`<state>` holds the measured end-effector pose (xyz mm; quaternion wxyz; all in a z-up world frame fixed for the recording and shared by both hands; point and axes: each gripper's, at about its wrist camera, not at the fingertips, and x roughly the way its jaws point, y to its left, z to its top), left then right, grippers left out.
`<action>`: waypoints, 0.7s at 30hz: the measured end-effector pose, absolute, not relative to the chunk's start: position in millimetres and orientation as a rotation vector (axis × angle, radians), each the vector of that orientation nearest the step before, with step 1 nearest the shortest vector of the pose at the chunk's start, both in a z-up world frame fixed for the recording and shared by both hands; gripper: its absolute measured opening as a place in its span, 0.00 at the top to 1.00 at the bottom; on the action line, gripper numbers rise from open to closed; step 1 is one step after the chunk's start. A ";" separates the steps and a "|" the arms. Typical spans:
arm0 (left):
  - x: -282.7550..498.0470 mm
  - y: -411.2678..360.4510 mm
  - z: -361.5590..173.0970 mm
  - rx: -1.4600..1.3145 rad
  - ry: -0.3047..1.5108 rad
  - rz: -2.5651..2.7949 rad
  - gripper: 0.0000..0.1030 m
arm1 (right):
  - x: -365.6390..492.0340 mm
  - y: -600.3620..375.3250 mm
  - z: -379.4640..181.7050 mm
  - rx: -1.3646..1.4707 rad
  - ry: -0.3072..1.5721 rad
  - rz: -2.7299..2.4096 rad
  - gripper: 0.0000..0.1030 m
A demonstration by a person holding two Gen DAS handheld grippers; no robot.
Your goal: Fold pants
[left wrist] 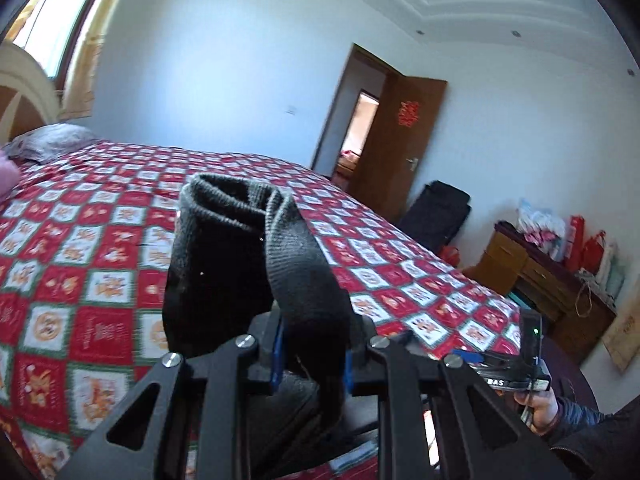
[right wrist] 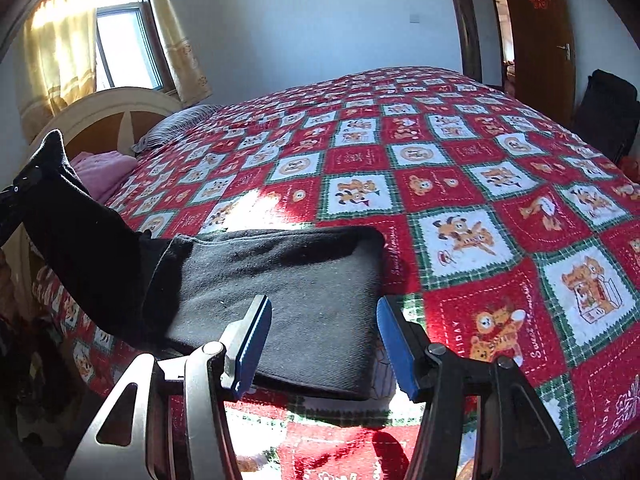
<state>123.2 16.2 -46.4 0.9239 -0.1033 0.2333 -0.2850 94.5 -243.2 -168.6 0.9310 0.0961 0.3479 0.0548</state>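
The pants are dark grey-black knit. In the left wrist view my left gripper (left wrist: 312,356) is shut on a bunch of the pants (left wrist: 240,248), which stands lifted above the bed. In the right wrist view a folded part of the pants (right wrist: 288,292) lies flat on the red patterned bedspread (right wrist: 460,184) near the bed's front edge, and another part rises to the upper left, where the left gripper (right wrist: 16,196) holds it. My right gripper (right wrist: 324,344) is open and empty, its blue pads (right wrist: 252,348) on either side of the folded part. The right gripper also shows in the left wrist view (left wrist: 516,360).
A pink cloth (right wrist: 104,172) and a grey pillow (right wrist: 180,124) lie by the headboard (right wrist: 108,116). An open brown door (left wrist: 400,140), a black bag (left wrist: 436,212) and a wooden cabinet with red bags (left wrist: 560,268) stand beyond the bed.
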 end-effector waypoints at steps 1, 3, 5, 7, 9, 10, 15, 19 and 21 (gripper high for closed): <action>125.0 5.2 -46.2 -0.201 0.485 -0.603 0.78 | 93.9 -247.2 -168.6 0.205 0.710 0.106 0.45; 128.1 -18.3 -48.1 -0.181 0.503 -0.650 0.78 | 92.2 -256.2 -168.7 0.224 0.706 0.095 0.44; 130.4 -40.1 -51.9 -0.159 0.524 -0.688 0.78 | 90.3 -264.9 -168.7 0.240 0.699 0.082 0.44; 130.2 -64.1 -56.9 -0.130 0.547 -0.728 0.78 | 89.8 -272.2 -169.9 0.250 0.696 0.069 0.44; 131.7 -89.1 -64.6 -0.099 0.577 -0.769 0.78 | 89.7 -280.5 -172.4 0.269 0.695 0.055 0.44; 131.8 -100.5 -68.7 -0.083 0.593 -0.781 0.78 | 90.1 -283.4 -173.8 0.277 0.696 0.049 0.44; 139.7 -153.2 -101.0 0.010 0.698 -0.829 0.78 | 93.8 -290.8 -181.3 0.314 0.707 0.049 0.44; 141.2 -183.0 -129.8 0.087 0.767 -0.852 0.78 | 96.1 -295.2 -187.5 0.350 0.718 0.051 0.43; 138.6 -190.3 -138.2 0.109 0.786 -0.857 0.78 | 97.8 -298.2 -190.0 0.366 0.720 0.047 0.43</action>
